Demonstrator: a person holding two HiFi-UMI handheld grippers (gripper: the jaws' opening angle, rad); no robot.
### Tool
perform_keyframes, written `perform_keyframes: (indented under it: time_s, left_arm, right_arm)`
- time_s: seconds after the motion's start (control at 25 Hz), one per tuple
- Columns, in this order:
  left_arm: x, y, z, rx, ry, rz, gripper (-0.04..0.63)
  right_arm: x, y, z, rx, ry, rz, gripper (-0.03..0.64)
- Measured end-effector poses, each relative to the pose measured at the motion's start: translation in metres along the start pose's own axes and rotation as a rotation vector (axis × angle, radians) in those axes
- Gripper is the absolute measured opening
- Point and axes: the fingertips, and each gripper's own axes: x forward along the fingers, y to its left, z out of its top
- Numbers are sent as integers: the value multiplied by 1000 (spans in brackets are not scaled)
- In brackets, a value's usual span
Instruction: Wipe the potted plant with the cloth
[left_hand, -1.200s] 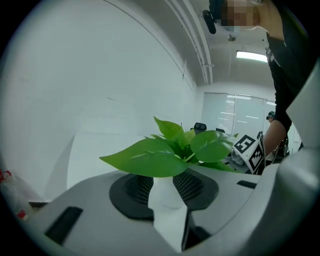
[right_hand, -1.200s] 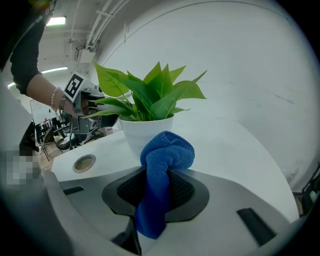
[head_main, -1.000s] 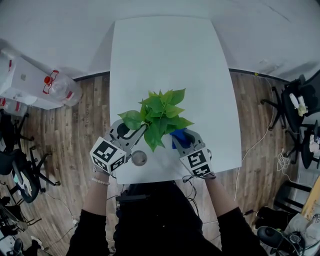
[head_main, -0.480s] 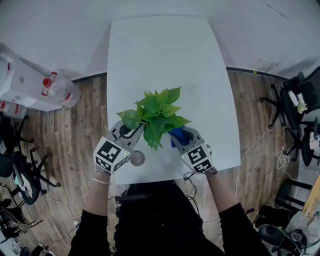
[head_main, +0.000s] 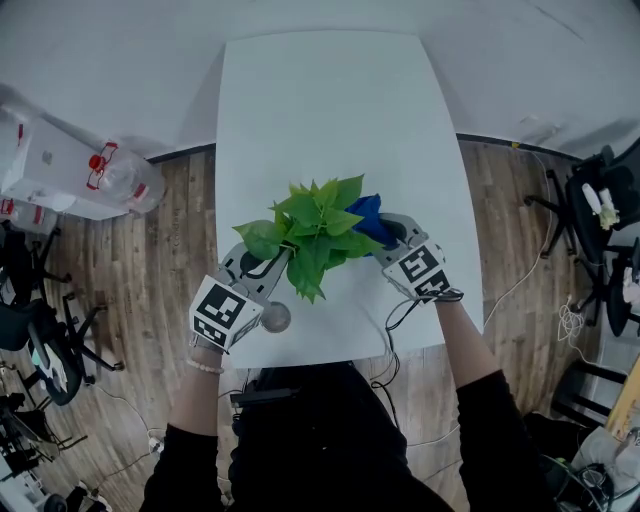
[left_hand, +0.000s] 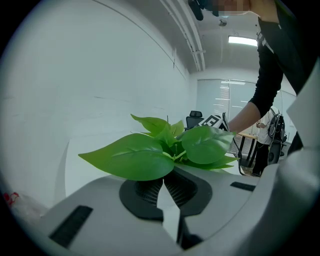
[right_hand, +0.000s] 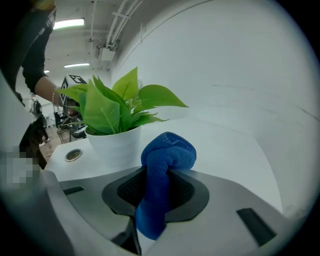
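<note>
Since a second earlier, the right gripper (head_main: 388, 228) had swung from the 5 o'clock side of the potted plant (head_main: 318, 232) round to its 3 o'clock side in the head view, carrying the cloth (head_main: 368, 210) with it. The left gripper (head_main: 265, 262) had kept its place, and its jaws had just been closing.

The potted plant stood upright, its long axis vertical, on the near half of the white table (head_main: 330, 110), toward the table's 6 o'clock edge. Its pot (right_hand: 112, 145) was plain white. Bright green, glossy, pointed leaves fanned outward above it, and the longest tip aimed at 6 o'clock. One large leaf (head_main: 261, 238) reached out toward 9 o'clock.

The cloth was blue and nubbly, bunched into a thick roll. Its long axis ran along the right gripper's jaws, and its folded end bulged past the tips toward the foliage. It sat just beside the leaves at their 2 to 3 o'clock, though whether it touched them could not be told. The right gripper's jaws were clamped on the roll.

The left gripper lay at the plant's 8 o'clock, its jaws drawn almost together, with the edge of the large leaf pinched at their tips.

A round metal disc (head_main: 276, 317) was set in the table at the plant's 7 o'clock, just beside the left gripper.
</note>
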Motion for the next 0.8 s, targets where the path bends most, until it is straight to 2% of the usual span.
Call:
perform_keyframes:
  time_s: [0.16, 0.32, 0.6, 0.8]
  left_arm:
    - [2, 0, 0, 7, 11, 14, 18]
    - [1, 1, -3, -13, 28, 35, 15]
    - [2, 3, -1, 0, 34, 49, 14]
    - [1, 2, -3, -11, 52, 66, 15]
  right_arm:
    - [22, 9, 16, -96, -25, 140, 125]
    - [35, 20, 21, -148, -27, 205, 125]
    - [31, 29, 6, -59, -31, 173, 124]
    - [22, 37, -3, -14, -43, 106, 125]
